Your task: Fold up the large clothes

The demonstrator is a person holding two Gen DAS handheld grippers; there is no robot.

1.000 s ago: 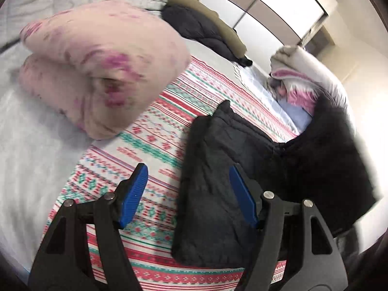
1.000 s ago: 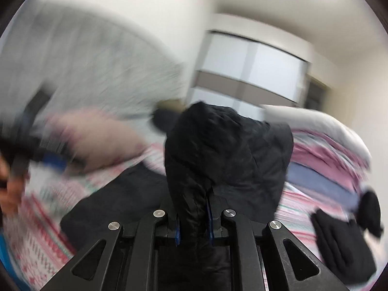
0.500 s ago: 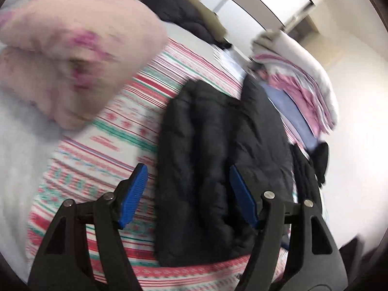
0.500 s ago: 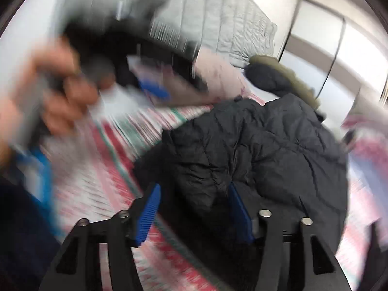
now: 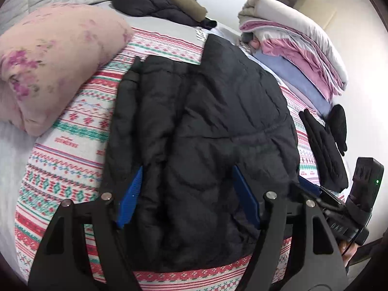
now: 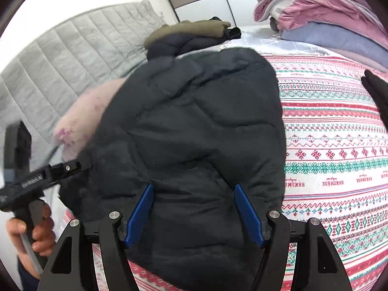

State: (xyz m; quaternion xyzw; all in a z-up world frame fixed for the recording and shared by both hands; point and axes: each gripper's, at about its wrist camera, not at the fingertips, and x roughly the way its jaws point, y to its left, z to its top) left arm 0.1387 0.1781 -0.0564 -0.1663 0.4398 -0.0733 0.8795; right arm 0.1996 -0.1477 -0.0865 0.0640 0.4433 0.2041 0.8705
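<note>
A black puffer jacket [image 5: 201,126] lies folded on the red, green and white patterned blanket [image 5: 72,150]; it also fills the right wrist view [image 6: 194,133]. My left gripper [image 5: 186,196] is open and empty, hovering over the jacket's near end with its blue pads on either side. My right gripper [image 6: 194,211] is open and empty over the jacket too. The right gripper's body shows at the right edge of the left wrist view [image 5: 351,208]. The left gripper held in a hand shows at the left of the right wrist view [image 6: 36,179].
A pink floral folded duvet [image 5: 53,60] lies left of the jacket. A dark coat with olive lining [image 5: 160,4] lies at the far end. Stacked pink, blue and white bedding [image 5: 303,48] and folded black clothes [image 5: 325,145] lie to the right. A grey quilted headboard [image 6: 60,60] stands behind.
My right gripper let go of the jacket and opened; the lifted half came down flat onto the other half. Both grippers moved over the jacket's near end.
</note>
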